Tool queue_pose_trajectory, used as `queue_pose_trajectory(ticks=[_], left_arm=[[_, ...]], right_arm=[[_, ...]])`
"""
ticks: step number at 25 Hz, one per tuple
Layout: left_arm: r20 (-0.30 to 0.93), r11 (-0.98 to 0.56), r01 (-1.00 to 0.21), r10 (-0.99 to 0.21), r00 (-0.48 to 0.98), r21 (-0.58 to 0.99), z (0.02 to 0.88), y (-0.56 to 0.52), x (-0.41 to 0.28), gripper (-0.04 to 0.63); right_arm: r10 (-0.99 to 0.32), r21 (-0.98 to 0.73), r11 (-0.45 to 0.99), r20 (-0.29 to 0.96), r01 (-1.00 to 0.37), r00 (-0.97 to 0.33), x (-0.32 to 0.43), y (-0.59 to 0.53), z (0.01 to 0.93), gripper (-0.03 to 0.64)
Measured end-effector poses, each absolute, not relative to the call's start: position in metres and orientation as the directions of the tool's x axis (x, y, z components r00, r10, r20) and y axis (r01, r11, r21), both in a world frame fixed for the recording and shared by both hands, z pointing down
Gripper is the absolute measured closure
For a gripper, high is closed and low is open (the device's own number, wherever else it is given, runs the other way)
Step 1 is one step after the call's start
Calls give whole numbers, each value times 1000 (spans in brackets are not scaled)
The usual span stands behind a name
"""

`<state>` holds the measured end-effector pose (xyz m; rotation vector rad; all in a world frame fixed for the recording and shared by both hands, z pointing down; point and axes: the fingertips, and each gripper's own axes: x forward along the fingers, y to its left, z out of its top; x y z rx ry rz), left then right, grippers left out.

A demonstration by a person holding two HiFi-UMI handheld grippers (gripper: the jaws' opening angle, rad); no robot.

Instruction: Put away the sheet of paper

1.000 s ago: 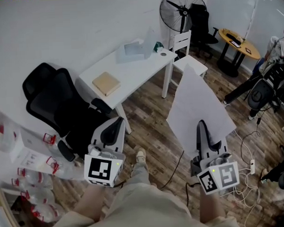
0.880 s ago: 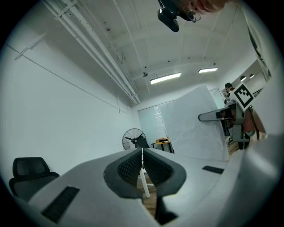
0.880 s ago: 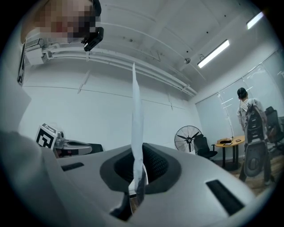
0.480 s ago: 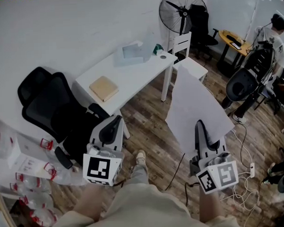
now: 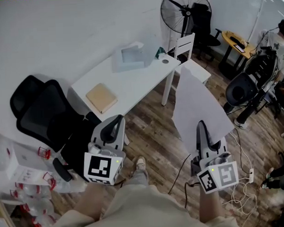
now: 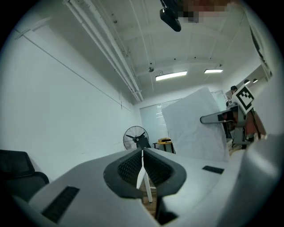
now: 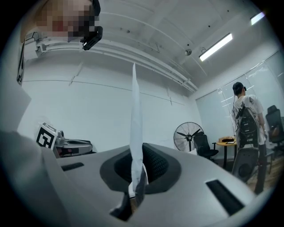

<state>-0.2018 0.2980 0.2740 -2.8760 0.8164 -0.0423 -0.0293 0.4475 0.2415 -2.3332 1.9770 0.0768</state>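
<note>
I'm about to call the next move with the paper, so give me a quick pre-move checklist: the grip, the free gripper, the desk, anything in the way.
1. Grip on the sheet of paper: ok. The right gripper has its jaws shut on the sheet's lower edge.
2. Paper's shape: ok. It stands upright, with no fold visible.
3. Left gripper free: ok. Its jaws are together with nothing in them.
4. Room on the desk: ok. The top is bare between the tan pad and the clear box.
5. Way to the desk: probably ok. The office chair crowds only its left end.
6. Exact spot for the paper: cannot tell.
</note>
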Motion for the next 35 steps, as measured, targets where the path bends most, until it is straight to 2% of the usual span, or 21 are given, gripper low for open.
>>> queue_pose_trajectory(ticks=[20, 35], left_arm=[[28, -843, -528, -533, 846, -100, 273, 87, -161, 568], [38, -830, -550, -555, 831, -90, 291, 50, -153, 568]], right_arm=[[-989, -36, -146, -26, -989, 147, 9, 228, 235, 595], [-991, -46, -123, -37, -991, 125, 24, 185, 243, 595]])
